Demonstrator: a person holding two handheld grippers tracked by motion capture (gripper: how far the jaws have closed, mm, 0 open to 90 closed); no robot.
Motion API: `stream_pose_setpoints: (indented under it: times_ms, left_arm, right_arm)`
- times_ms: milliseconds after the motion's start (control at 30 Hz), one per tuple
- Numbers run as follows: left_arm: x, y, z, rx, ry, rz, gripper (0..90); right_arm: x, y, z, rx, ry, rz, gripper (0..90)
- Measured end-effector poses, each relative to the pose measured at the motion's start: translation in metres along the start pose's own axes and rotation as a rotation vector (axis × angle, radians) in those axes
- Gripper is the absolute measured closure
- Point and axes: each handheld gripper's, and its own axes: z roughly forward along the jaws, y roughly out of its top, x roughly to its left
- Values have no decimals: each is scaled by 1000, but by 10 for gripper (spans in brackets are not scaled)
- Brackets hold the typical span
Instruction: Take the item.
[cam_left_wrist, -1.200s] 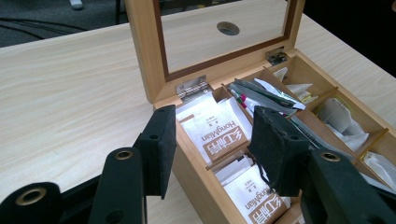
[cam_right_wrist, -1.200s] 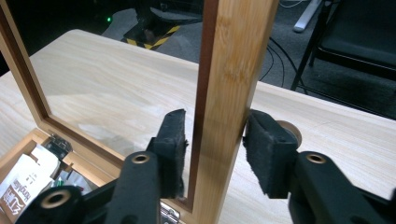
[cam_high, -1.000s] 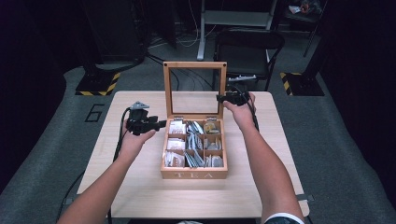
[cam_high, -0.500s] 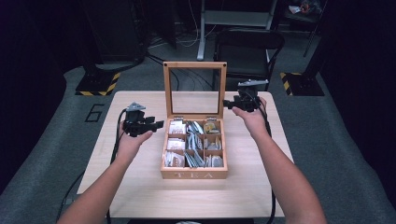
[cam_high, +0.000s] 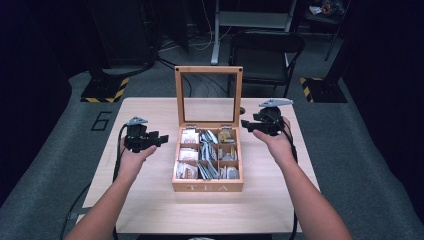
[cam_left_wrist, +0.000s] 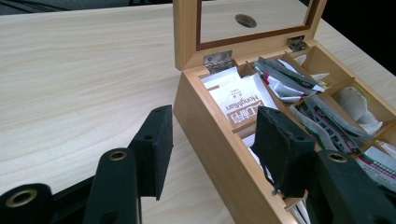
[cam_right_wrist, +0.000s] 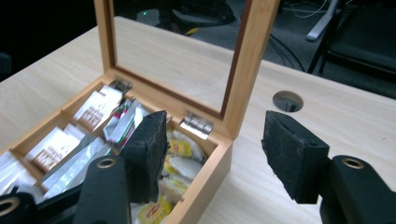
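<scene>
Both grippers flank the open wooden tea box (cam_high: 207, 187): left gripper (cam_high: 161, 139) at nine o'clock, right gripper (cam_high: 245, 125) at two, jaws parted, holding nothing.

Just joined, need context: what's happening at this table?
A person holds a gripper in each hand beside an open wooden tea box, its glass lid standing upright. The left gripper and right gripper flank the box, jaws open, holding nothing. Tea bags sit in the compartments, untouched.

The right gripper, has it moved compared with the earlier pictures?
Yes. The right gripper has moved right, away from the open lid of the tea box, and now hovers beside the box's right rear corner, with nothing between its jaws, which have just opened further.
</scene>
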Motion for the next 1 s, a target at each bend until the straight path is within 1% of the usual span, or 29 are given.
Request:
stream_pose_setpoints:
  times_ms: [100,167,200,233,333,367,400,433,467,500,533,567,633,667,733,800,833,933,967,1000]
  left_arm:
    - [0,-1,-2,4,3,9,471]
    - [-1,-2,-2,1,5,20,468]
    - [-3,-3,-3,3,9,36,466]
    - [-4,-4,-4,-1,9,42,464]
    - [-9,-6,-4,-10,3,59,458]
    - [-11,-7,-4,-6,3,68,455]
    - [-13,-8,-4,-3,6,72,454]
    - [-14,-9,-4,1,6,81,452]
    - [-15,-11,-4,2,3,82,451]
    - [-16,-13,-5,1,6,80,447]
    - [-16,-13,-5,12,4,88,442]
    - [-17,-14,-6,10,6,91,442]
    - [-18,-18,-8,-9,-5,76,442]
    - [-18,-20,-9,-16,-8,69,442]
    - [-19,-24,-10,-17,-14,59,441]
    - [-19,-29,-10,-11,-16,52,439]
    - [-19,-32,-9,-4,-17,48,439]
    - [-17,-38,-6,14,-18,43,438]
    - [-17,-40,-6,8,-15,34,438]
    - [-17,-41,-5,8,-9,33,438]
  right_arm:
    - [8,-7,-1,2,2,-11,403]
    - [13,-9,-2,4,7,-28,404]
    - [17,-11,-2,-1,11,-45,407]
    - [23,-14,-3,-1,29,-68,411]
    - [34,-21,-5,15,48,-84,428]
    - [38,-24,-5,34,53,-85,427]
    - [42,-26,-5,43,60,-98,425]
    - [47,-29,-5,46,64,-98,424]
    - [51,-31,-5,42,66,-108,418]
    - [55,-34,-4,49,67,-110,415]
    - [61,-36,-3,53,71,-125,413]
    - [65,-38,-3,57,78,-135,413]
    - [74,-41,-2,59,96,-143,432]
    - [77,-43,-1,61,104,-157,441]
    - [84,-47,0,69,96,-170,457]
    - [89,-50,0,79,90,-175,474]
    - [91,-52,1,84,92,-167,478]
    - [97,-56,2,90,106,-180,488]
    - [99,-57,2,90,108,-183,488]
    - [101,-58,2,89,109,-175,492]
